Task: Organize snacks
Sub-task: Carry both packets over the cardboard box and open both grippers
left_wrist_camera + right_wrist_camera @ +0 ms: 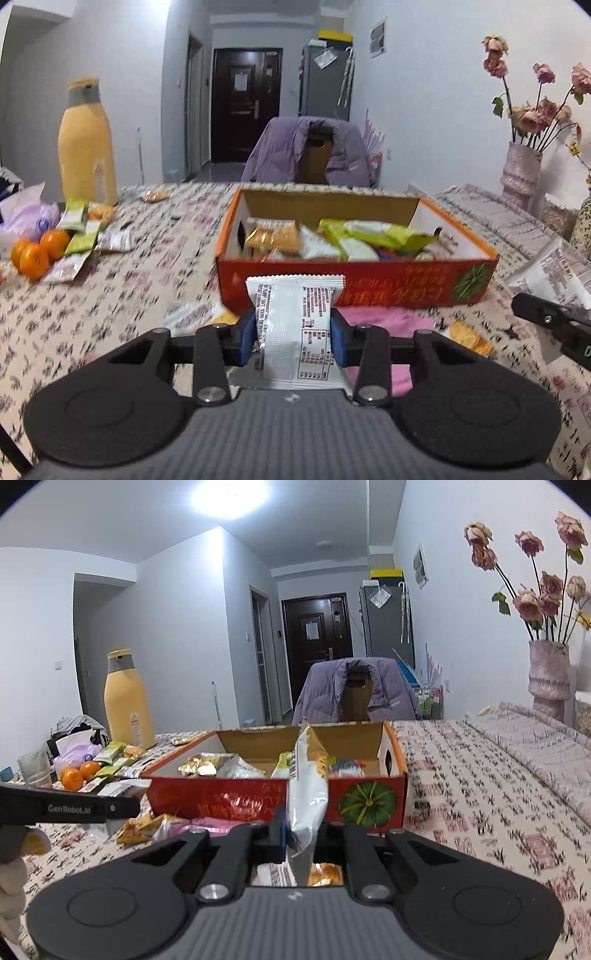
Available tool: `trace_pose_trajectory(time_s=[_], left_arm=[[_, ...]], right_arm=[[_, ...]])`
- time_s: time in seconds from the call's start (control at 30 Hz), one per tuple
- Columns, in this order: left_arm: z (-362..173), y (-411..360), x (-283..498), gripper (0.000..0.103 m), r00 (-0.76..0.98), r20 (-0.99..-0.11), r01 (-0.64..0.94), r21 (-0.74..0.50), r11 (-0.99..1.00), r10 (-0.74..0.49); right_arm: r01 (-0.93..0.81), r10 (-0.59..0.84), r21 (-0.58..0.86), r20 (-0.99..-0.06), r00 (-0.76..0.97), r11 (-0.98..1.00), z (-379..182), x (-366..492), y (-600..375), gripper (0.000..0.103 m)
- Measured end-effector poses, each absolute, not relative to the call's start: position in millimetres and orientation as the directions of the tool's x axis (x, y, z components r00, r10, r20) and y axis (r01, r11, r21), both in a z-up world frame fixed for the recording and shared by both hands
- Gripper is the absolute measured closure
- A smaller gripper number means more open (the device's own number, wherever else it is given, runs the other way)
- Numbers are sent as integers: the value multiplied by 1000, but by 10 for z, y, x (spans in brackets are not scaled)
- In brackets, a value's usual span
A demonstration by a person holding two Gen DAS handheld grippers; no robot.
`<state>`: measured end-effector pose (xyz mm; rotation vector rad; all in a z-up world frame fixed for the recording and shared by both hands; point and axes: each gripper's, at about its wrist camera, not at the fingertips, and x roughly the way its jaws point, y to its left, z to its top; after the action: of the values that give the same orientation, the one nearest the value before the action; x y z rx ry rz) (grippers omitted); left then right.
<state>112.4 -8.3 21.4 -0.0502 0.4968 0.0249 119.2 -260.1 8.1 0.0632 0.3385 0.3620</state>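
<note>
Left wrist view: my left tool (293,334) pinches a white snack packet (293,325) flat-on, just short of the red cardboard box (369,288) on the bench (147,280). My right tool (301,836) clamps a white-and-orange packet (306,794) edge-on before that box (236,801). More loose packets (83,240) lie beside three oranges (37,251).

home dining room | patterned tablecloth (480,775) | jacket-draped chair (306,155) | entry door (317,635) | flower vase (548,679)

Red-orange box (354,291), white printed packet (295,325), floral tablecloth (110,295).
</note>
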Motion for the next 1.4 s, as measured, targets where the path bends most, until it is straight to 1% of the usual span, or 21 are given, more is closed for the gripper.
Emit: trace_pose_trajectory(time_s=[0.33, 0.43, 0.6, 0.9, 1.03, 1.2, 1.4], left_arm=[[529, -265, 1445, 63, 915, -403, 15, -43, 999, -31], [609, -302, 1571, 63, 926, -376, 20, -41, 999, -34], [701, -305, 1849, 63, 934, -357, 10, -57, 998, -30], [705, -277, 2494, 63, 925, -381, -27, -62, 998, 2], [597, -285, 2748, 63, 922, -384, -86, -65, 994, 55], [402, -296, 2892, 63, 910, -407, -94, -15, 995, 80], [299, -278, 2921, 63, 902, -426, -82, -10, 997, 70]], right_arm=[[-342, 355, 92, -265, 897, 935, 272, 1579, -2547, 93], [-335, 346, 87, -258, 902, 938, 337, 1750, -2529, 93], [-326, 333, 71, -254, 908, 943, 438, 2055, -2491, 93], [-313, 307, 28, -296, 905, 949, 535, 2657, -2374, 93], [-307, 294, 7, -317, 902, 952, 450, 2897, -2333, 93], [-298, 284, 16, -348, 893, 955, 250, 3051, -2325, 93], [-309, 293, 19, -379, 878, 951, 130, 3073, -2323, 93]])
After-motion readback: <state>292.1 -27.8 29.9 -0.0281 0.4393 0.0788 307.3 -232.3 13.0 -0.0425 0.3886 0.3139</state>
